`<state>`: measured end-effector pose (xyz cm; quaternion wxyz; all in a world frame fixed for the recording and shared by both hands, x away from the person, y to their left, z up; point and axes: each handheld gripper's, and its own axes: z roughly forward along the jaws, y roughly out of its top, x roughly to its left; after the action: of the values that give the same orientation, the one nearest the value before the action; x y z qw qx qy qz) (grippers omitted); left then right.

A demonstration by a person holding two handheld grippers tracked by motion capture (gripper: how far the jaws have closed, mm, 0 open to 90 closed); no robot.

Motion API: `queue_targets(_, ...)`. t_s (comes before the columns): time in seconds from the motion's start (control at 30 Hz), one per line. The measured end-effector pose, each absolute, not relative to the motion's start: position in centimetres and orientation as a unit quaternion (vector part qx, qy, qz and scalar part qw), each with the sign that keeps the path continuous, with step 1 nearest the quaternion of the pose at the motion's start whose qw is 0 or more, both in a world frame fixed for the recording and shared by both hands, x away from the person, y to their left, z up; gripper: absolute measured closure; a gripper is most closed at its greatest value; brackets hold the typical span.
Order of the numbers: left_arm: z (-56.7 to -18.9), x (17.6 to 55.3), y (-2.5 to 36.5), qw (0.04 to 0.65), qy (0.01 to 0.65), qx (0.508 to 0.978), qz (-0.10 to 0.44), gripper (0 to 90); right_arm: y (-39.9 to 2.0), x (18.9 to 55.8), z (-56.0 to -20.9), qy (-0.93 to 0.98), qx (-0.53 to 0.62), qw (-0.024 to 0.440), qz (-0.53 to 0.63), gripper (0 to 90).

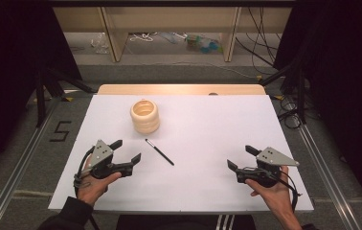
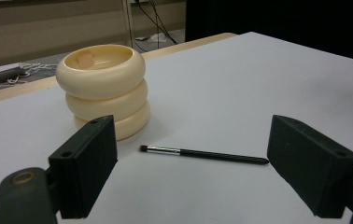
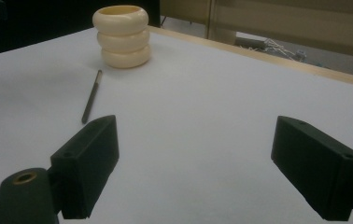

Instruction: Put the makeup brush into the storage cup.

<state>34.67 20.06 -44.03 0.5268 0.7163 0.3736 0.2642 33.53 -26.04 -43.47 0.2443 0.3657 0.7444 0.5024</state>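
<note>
High view: left gripper (image 1: 127, 152) and right gripper (image 1: 239, 158) both hover low over the near edge of the white table (image 1: 217, 124), jaws spread wide, nothing between them. The thin black brush (image 1: 159, 152) lies flat just right of the left gripper's tips, long axis diagonal, pale tip end pointing toward the cream ribbed holder (image 1: 145, 116) farther back; left hand clearly nearer, right gripper well apart from it. Left gripper view: brush (image 2: 204, 154) lies crosswise ahead of the jaws, roughly between them and slightly beyond; holder (image 2: 103, 88) stands upright behind it, apart from the brush. My read: left gripper takes it, closing across the shaft. Right gripper view: brush (image 3: 92, 96) off to the far left, lengthwise, holder (image 3: 122, 35) beyond it; jaws gaping, empty. Surface is matte white, bare, flat. Room: dark curtains either side, wooden shelving and loose cables on the floor behind.
</note>
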Motion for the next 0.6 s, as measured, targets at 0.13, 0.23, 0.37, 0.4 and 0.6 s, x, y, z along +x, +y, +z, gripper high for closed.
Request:
queue_targets(0.13,-44.03,34.70,19.97,0.527,0.374,0.716,0.264,15.9,-26.06,33.56,-43.45,0.744,0.366,0.245,0.502,15.9)
queue_targets(0.23,-44.02,34.73,19.84,0.528,0.370,0.717,0.264,15.9,-26.05,33.54,-43.45,0.746,0.365,0.244,0.501,15.8)
queue_targets(0.37,-44.00,34.75,19.76,0.526,0.368,0.720,0.264,15.9,-25.96,33.55,-43.42,0.746,0.366,0.245,0.499,15.9)
queue_targets(0.4,-44.01,34.74,19.73,0.526,0.369,0.719,0.263,15.9,-25.86,33.62,-43.38,0.748,0.365,0.242,0.499,15.9)
queue_targets(0.6,-44.04,34.85,19.69,0.528,0.371,0.717,0.262,15.9,-25.50,34.10,-43.19,0.751,0.364,0.222,0.504,16.0)
